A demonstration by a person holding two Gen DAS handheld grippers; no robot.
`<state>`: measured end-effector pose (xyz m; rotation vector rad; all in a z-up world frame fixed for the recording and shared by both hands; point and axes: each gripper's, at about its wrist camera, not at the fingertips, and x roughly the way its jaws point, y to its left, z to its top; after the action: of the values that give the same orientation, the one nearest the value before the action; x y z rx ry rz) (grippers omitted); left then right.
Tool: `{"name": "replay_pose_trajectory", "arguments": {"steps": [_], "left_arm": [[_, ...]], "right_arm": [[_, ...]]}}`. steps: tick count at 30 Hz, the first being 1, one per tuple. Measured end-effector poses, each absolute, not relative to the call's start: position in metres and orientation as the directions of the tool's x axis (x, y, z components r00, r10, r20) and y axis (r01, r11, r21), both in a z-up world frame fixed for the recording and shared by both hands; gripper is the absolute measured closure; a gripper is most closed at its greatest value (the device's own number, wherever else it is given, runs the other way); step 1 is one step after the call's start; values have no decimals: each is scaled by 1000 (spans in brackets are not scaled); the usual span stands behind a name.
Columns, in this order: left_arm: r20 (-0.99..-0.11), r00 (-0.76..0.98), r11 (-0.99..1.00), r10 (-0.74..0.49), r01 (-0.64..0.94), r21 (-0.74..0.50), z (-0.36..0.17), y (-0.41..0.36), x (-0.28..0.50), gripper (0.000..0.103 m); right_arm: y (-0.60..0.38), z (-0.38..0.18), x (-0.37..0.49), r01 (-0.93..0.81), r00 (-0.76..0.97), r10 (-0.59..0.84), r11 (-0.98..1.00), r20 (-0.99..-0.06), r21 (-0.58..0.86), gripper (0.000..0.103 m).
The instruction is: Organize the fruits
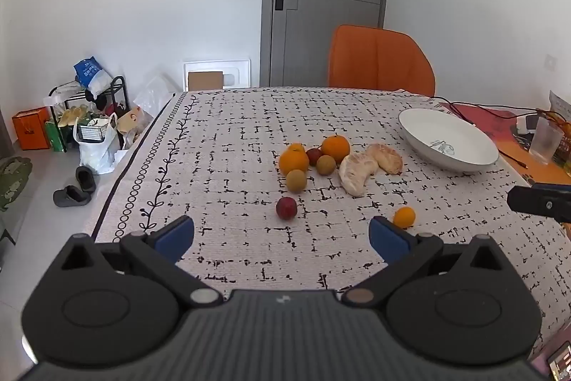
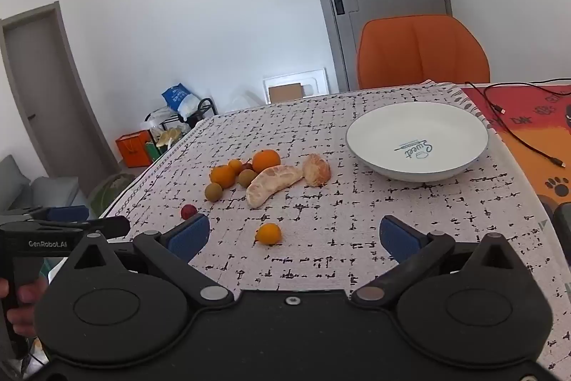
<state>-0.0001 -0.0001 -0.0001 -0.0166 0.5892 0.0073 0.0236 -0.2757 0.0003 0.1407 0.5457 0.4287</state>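
Both claws empty, jaws spread wide: left gripper (image 1: 282, 232), right gripper (image 2: 294, 236). Neither touches fruit.

Fruit location: all loose on the grey-white black-patterned tablecloth (image 1: 232, 138), none in the shallow white ceramic plate (image 2: 378, 127). From the right wrist view, the plate sits at 1 o'clock; the main cluster at 11 o'clock holds the large round orange (image 2: 266, 160), two brownish-green round fruits, smaller oranges and two peeled pale citrus segments (image 2: 273, 183). The small dark-red round fruit (image 2: 188, 211) lies apart at 10 o'clock, just beside the right gripper's left finger. The small lone orange kumquat-like fruit (image 2: 268, 233) lies at 12 o'clock, between the fingers' line of reach.

Risks (judgement):
- Round fruits likely roll if nudged by a finger; the red one is nearest the table's left edge and could go off.
- Peeled segments look soft; hard pinching could crush or tear them.
- Clustered fruits touch; grabbing one may scatter its neighbours.
- The two grippers are near each other; simultaneous reaches could collide.

Open room: bare cloth between cluster and plate gives a free carrying lane. Black cable (image 2: 517, 138) lies at 2 o'clock beyond the plate.
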Motion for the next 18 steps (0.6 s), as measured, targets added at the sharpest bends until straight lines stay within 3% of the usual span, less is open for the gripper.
{"name": "replay_pose_trajectory", "arguments": {"steps": [18], "left_arm": [[-565,825,999,-9,-20,-45,-5,4,2,0]], "right_arm": [[-263,-12,22,-363,745,417,908,-520,208,0]]}}
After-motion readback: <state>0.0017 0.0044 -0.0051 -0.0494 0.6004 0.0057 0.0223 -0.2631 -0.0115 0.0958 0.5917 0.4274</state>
